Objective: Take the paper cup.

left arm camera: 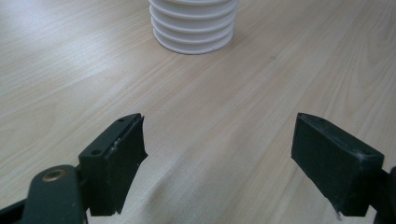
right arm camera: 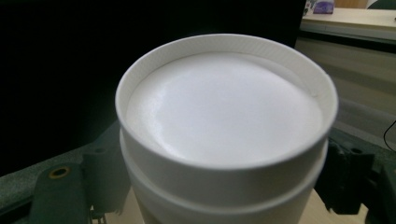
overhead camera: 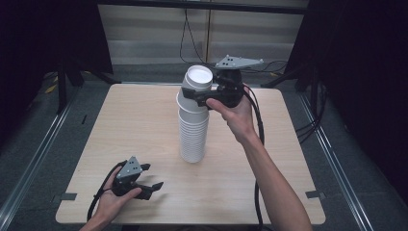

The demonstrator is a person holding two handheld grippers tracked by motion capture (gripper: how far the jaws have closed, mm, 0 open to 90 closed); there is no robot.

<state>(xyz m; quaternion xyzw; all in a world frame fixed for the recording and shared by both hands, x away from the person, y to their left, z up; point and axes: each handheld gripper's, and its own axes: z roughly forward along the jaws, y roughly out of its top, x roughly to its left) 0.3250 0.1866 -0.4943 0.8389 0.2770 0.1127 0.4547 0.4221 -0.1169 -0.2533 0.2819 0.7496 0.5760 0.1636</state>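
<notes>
A tall stack of white paper cups (overhead camera: 193, 134) stands upside down in the middle of the wooden table (overhead camera: 269, 159). The topmost cup (overhead camera: 197, 82) sits slightly tilted and raised above the rest. My right gripper (overhead camera: 202, 98) comes in from the right and is shut on that cup just below its upturned base. In the right gripper view the cup (right arm camera: 224, 107) sits between the jaws, with the left finger (right arm camera: 102, 182) against its wall. My left gripper (overhead camera: 153, 175) rests open near the front left edge, holding nothing. The left gripper view has the stack's foot (left arm camera: 194, 28) well ahead of the open gripper (left arm camera: 217, 144).
Bare wood surrounds the stack on all sides. Black cables (overhead camera: 190, 43) run across the grey floor behind the table. Metal rails (overhead camera: 33, 159) lie along the floor at left and right, with dark curtains beyond.
</notes>
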